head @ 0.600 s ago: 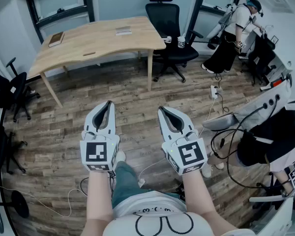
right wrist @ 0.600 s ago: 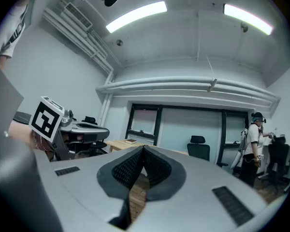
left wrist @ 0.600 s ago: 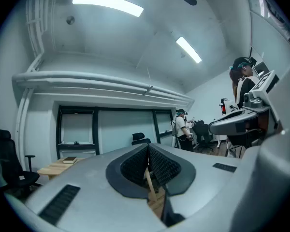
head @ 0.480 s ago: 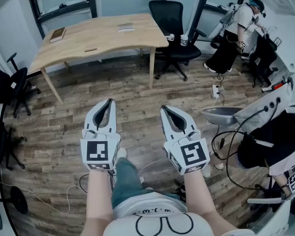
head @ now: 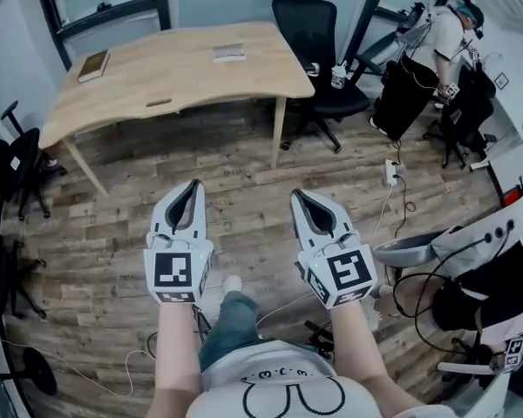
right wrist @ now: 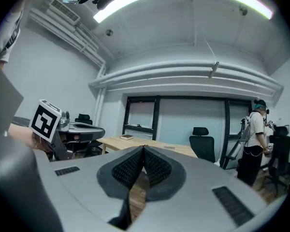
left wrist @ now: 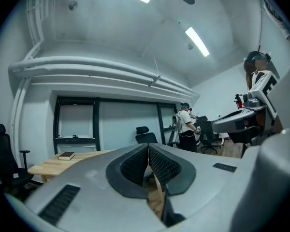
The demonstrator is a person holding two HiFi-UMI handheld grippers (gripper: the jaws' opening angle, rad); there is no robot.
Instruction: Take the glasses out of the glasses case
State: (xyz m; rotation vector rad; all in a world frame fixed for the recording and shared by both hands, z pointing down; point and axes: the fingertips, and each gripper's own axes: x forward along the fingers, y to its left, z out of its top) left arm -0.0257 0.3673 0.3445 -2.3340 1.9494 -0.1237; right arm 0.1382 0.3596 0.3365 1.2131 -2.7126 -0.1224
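Note:
Both grippers are held out level over the wooden floor, far short of the light wooden table (head: pixel 183 72). My left gripper (head: pixel 194 185) is shut, its ribbed pads meeting with nothing between them; its own view shows the same (left wrist: pixel 148 147). My right gripper (head: pixel 295 195) is also shut and empty, as its own view confirms (right wrist: pixel 143 148). On the table lie a brown book (head: pixel 93 65), a small flat grey item (head: pixel 228 54) and a small brown oblong item (head: pixel 159 103). I cannot tell which is the glasses case. No glasses show.
A black office chair (head: pixel 318 50) stands right of the table, with a cup (head: pixel 338 77) beside it. A person (head: pixel 444 37) works at the far right among chairs. Cables and a power strip (head: pixel 390 172) lie on the floor to the right. Black chairs (head: pixel 9 164) stand at the left.
The head view has shifted, so the table and the office chair sit slightly further right and lower. Both grippers keep the same pose, side by side and shut.

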